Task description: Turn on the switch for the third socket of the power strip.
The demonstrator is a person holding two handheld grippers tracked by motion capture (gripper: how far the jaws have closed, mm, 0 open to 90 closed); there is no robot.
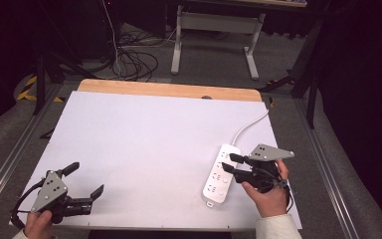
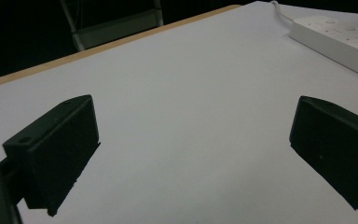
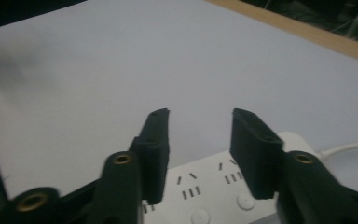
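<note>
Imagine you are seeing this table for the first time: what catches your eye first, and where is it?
The white power strip stands out first, lying near the right edge of the white table, its cable running off toward the far side. The right gripper hovers right over it, jaws apart with nothing between them. At the near left corner the left gripper is spread wide open above bare table.

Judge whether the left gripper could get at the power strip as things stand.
Probably yes: the open left gripper has bare white tabletop between it and the power strip, though the right gripper hovers over it.
</note>
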